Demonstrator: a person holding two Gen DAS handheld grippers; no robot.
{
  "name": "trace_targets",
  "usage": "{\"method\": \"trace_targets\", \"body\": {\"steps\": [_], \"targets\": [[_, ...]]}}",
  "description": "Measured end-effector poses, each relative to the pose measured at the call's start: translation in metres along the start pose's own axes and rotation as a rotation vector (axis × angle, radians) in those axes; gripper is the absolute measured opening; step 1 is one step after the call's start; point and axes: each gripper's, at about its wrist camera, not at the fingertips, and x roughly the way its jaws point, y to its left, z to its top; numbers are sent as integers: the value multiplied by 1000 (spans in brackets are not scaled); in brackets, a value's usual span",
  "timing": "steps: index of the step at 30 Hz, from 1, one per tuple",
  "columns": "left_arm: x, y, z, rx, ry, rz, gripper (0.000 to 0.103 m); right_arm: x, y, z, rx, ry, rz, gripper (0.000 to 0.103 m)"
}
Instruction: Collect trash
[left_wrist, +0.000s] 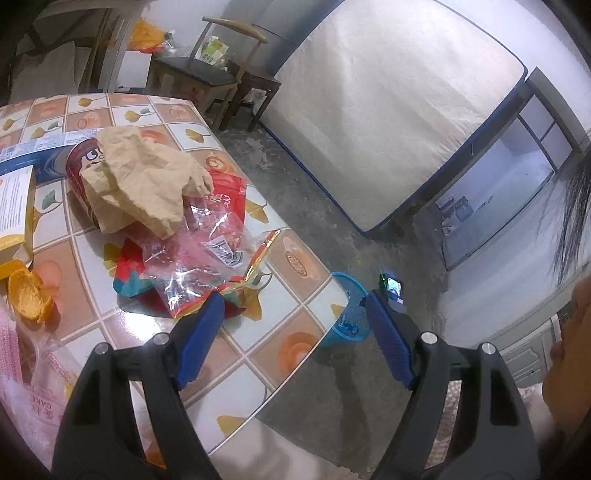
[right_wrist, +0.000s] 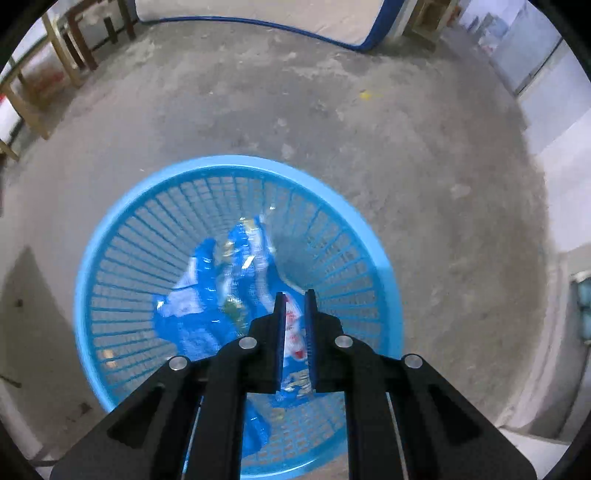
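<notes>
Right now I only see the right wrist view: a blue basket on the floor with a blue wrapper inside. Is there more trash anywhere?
Observer: Yes. The left wrist view shows a crumpled brown paper lying on a table with a tile-patterned top.
Operator: Anything beside it?
Observer: A clear plastic bag with a barcode label lies on top of colourful wrappers, right next to the paper.
Operator: What is the other gripper doing?
Observer: The left gripper is open and holds nothing. One fingertip is at the edge of those wrappers.

1 blue basket (right_wrist: 122, 229), 1 blue wrapper (right_wrist: 207, 295) in it, 2 chairs (left_wrist: 207, 70), 1 mattress (left_wrist: 388, 110).
</notes>
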Motion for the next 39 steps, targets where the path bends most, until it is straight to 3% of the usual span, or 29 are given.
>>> {"method": "trace_targets", "body": {"steps": [4,7,11,27,31,33,35,39], "targets": [[0,4,-1,1,-14,15,77,14,8,-2,-69,28,-14,11],[-5,7,-3,-4,-28,38,78,46,19,-3,-48,123,37,11],[-10,9,-2,-14,-38,70,79,84,35,0,-55,198,7,11],[-15,17,4,-62,-75,146,80,156,57,28,-276,244,-347,11],[-16,20,3,-72,-78,149,80,150,69,29,-352,208,-401,12],[-18,20,2,-72,-83,146,80,131,74,25,-331,177,-362,13],[-19,20,2,-67,-88,139,80,104,73,20,-295,139,-328,21],[-24,17,-1,-46,-105,128,80,50,59,24,-233,52,-242,22]]}}
